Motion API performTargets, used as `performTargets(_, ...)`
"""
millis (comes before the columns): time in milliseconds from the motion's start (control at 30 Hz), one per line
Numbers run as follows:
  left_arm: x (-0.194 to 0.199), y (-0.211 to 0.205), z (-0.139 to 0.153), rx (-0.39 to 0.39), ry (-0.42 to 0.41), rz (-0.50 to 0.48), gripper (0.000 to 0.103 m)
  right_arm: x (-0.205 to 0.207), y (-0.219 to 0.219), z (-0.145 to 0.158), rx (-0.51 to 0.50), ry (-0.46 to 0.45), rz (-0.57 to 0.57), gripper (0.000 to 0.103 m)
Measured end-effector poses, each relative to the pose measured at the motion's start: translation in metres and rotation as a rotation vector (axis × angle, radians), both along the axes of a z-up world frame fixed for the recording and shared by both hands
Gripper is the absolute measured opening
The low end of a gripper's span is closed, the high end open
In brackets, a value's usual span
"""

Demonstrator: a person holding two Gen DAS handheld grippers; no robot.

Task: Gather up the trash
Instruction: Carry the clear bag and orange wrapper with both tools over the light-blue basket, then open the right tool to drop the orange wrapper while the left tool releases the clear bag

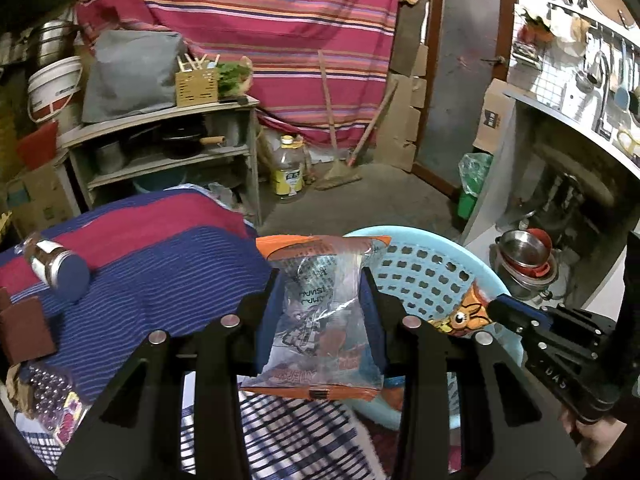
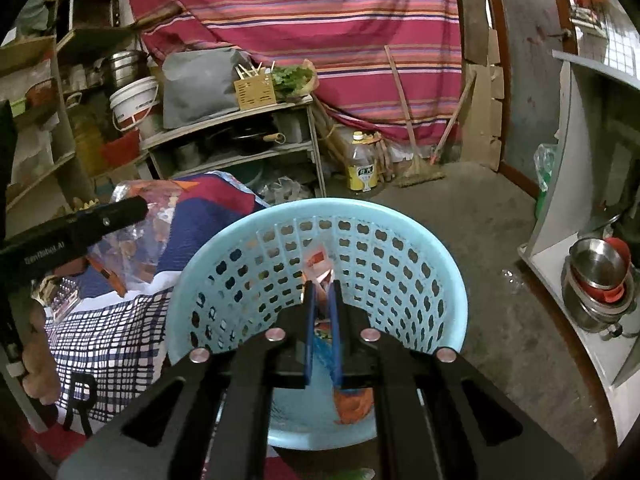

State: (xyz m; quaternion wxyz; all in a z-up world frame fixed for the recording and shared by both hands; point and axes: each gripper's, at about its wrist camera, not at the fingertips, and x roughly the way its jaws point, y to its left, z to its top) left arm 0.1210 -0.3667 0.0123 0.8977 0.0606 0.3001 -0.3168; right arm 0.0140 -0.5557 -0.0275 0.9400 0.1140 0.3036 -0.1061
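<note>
Both tongs [image 1: 320,280] [image 2: 323,286] grip wrappers [image 1: 320,316] [image 2: 320,264].

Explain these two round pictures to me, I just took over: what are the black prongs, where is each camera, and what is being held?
Each picture comes from a camera on a hand-held two-finger gripper, looking along its black fingers. The left view shows the left gripper clamped on a clear snack bag, above a striped blanket where a jar lies. The right view shows the right gripper pinching an orange wrapper over the blue basket. Each gripper also appears at the edge of the other's picture. Neither piece has been dropped into the basket yet.
</note>
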Motion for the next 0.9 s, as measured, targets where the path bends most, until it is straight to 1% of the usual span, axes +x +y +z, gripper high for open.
performTargets(200, 0.000, -0.019, -0.006, 0.009, 0.007, -0.026, 0.038, -0.002, -0.009, -0.004, 0.011, -0.001, -0.019, 0.009)
performTargets(233, 0.001, -0.022, -0.008, 0.013, 0.012, -0.030, 0.038, -0.003, -0.011, -0.005, 0.015, -0.001, -0.024, 0.011)
performTargets(333, 0.000, -0.030, -0.012, 0.026, 0.010, -0.043, 0.038, -0.004, -0.014, -0.007, 0.023, 0.004, -0.035, 0.011)
performTargets(533, 0.000, -0.037, -0.017, 0.040, 0.007, -0.054, 0.040, -0.003, -0.017, -0.013, 0.032, 0.015, -0.048, 0.013)
performTargets(700, 0.002, -0.039, -0.019, 0.046, 0.010, -0.057, 0.041, -0.003, -0.017, -0.013, 0.028, 0.012, -0.058, 0.022)
performTargets(767, 0.003, -0.040, -0.021, 0.048, 0.011, -0.058, 0.041, -0.003, -0.017, -0.013, 0.026, 0.011, -0.065, 0.027)
performTargets(833, 0.004, -0.040, -0.022, 0.047, 0.017, -0.059, 0.042, -0.004, -0.018, -0.012, 0.023, 0.011, -0.071, 0.030)
performTargets(900, 0.006, -0.040, -0.024, 0.042, 0.032, -0.059, 0.046, -0.005, -0.019, -0.011, 0.022, 0.010, -0.077, 0.035)
